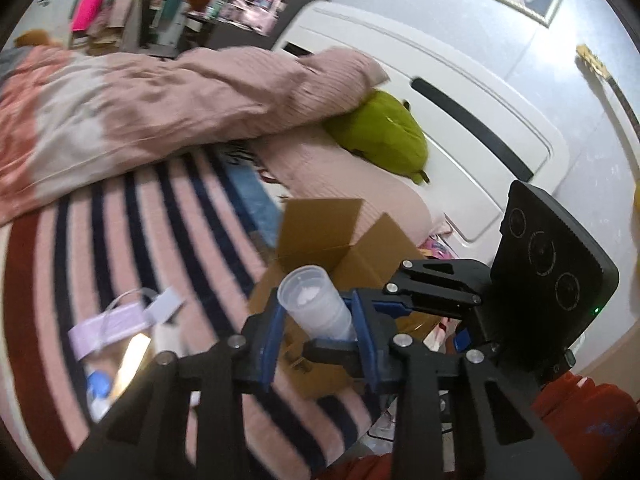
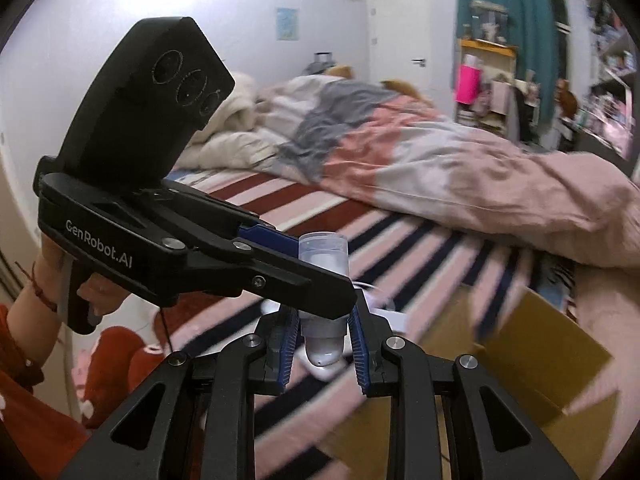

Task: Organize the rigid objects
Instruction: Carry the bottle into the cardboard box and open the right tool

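The bed (image 1: 132,216) carries an open cardboard box (image 1: 320,236). Left claw (image 1: 320,320) and right claw (image 2: 322,344) both clench one clear plastic bottle (image 1: 316,300) above it. One claw should release before lowering the bottle upright into the box.

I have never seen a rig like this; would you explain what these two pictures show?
There is no robot: a person holds a pistol-grip tool in each hand, each ending in two blue-padded fingers. Each picture comes from a fisheye camera on one tool, looking along its fingers. In the left wrist view the left gripper is clamped on a translucent container. In the right wrist view the right gripper appears closed on that container's rounded end, with the other tool and the left hand holding it in front. Below lie a striped sheet, a pink duvet, a green plush toy, an open cardboard box and small packets.
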`<act>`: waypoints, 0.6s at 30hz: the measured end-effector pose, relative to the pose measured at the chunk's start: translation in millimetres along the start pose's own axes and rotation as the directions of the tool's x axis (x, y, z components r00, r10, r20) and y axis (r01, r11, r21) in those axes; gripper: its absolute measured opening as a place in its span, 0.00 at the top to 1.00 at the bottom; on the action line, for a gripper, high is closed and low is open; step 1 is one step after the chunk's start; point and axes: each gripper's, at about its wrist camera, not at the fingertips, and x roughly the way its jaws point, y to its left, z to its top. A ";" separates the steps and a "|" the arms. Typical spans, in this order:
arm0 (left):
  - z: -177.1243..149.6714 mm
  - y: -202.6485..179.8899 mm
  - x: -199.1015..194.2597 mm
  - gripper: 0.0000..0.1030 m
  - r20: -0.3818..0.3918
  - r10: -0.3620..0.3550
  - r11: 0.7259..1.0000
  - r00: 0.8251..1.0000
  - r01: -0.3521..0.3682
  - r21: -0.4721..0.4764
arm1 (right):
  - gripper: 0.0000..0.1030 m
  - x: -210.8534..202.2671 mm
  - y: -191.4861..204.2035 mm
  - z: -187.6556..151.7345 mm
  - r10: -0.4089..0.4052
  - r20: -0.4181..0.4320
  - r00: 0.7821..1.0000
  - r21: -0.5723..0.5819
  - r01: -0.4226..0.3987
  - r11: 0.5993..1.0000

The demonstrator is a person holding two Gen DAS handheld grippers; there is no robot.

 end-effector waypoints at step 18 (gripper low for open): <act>29.5 -39.8 118.8 0.47 -0.248 0.078 0.996 0.966 -0.065 0.060 | 0.80 -17.9 -99.6 -50.2 -0.082 -0.249 0.965 0.276 0.152 0.949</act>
